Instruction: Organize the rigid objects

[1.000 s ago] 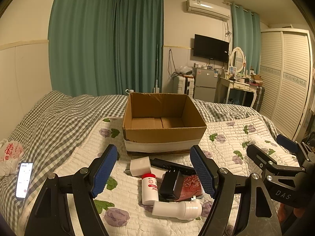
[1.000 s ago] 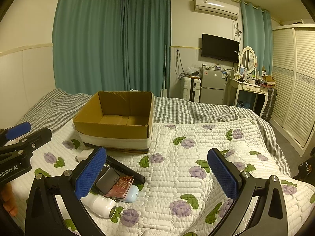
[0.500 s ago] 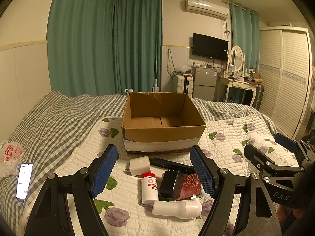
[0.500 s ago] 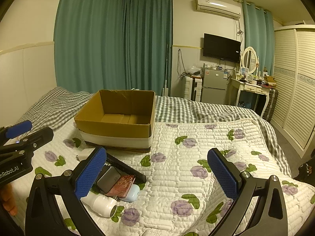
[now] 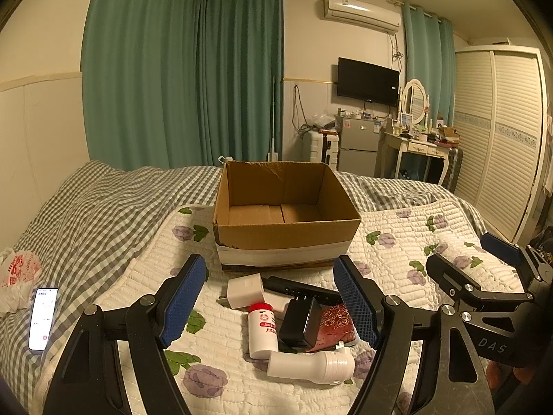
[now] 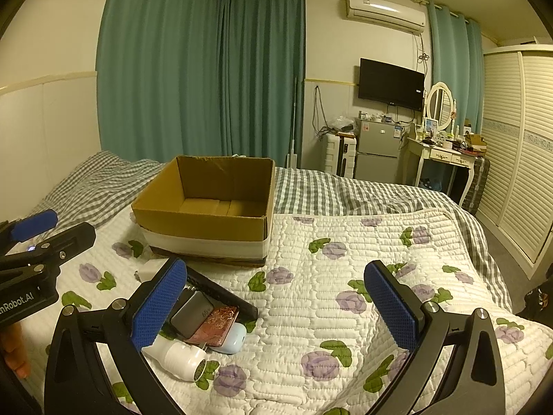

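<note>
An open, empty cardboard box stands on the quilted bed; it also shows in the right wrist view. In front of it lies a pile: a white charger cube, a black remote, a red-capped white bottle, a black adapter, a red patterned case and a white handheld device. My left gripper is open and empty above the pile. My right gripper is open and empty, to the right of the pile, with its left finger over it.
A phone and a plastic bag lie on the checked blanket at the left. A flowered quilt covers the bed. A fridge, dresser and wardrobe stand beyond the bed.
Both grippers have drifted slightly; the views shift a little. Nothing was picked up or moved.
</note>
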The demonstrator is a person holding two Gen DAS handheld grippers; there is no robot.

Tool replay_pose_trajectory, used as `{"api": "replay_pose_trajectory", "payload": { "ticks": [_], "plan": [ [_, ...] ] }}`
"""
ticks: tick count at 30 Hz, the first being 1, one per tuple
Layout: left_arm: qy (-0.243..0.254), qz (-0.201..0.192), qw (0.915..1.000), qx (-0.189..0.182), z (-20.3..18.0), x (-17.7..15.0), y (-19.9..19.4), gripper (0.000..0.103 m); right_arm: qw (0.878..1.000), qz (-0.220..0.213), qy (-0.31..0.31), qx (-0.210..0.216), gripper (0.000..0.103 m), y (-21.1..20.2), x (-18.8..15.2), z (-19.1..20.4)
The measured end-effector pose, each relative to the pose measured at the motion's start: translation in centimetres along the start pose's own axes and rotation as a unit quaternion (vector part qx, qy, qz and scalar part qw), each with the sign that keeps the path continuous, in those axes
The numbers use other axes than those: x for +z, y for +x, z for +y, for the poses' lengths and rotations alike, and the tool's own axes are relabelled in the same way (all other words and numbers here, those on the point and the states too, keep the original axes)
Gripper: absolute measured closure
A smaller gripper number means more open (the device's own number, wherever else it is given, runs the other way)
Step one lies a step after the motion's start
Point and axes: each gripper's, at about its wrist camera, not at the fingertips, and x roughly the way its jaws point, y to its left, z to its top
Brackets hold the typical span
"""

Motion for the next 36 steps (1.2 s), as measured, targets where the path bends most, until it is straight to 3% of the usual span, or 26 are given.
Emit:
{"api": "replay_pose_trajectory", "payload": {
  "ticks": [17,25,30,34,36],
  "plan": [
    [0.000,0.000,1.0000,0.001,0.0,-0.1,0.0,0.024,1.000,0.000,-0.007,0.002,0.000,0.1,-0.4,0.2],
    [0.003,0.004,1.0000,0.004,0.2,-0.2,-0.1,0.024,0.999,0.003,-0.019,0.027,0.000,0.2,-0.6,0.7],
    [0.007,0.043,0.9989,0.020,1.0,-1.4,1.4,0.024,0.994,0.058,-0.057,0.078,0.000,2.4,-2.4,2.4],
    [0.002,0.091,0.9951,0.038,2.0,-3.3,3.4,0.024,0.980,0.126,-0.104,0.112,0.001,5.2,-5.7,5.0],
    [-0.004,0.115,0.9926,0.040,2.6,-4.2,4.4,0.024,0.973,0.150,-0.119,0.127,0.007,6.3,-7.2,6.0]
  ]
}}
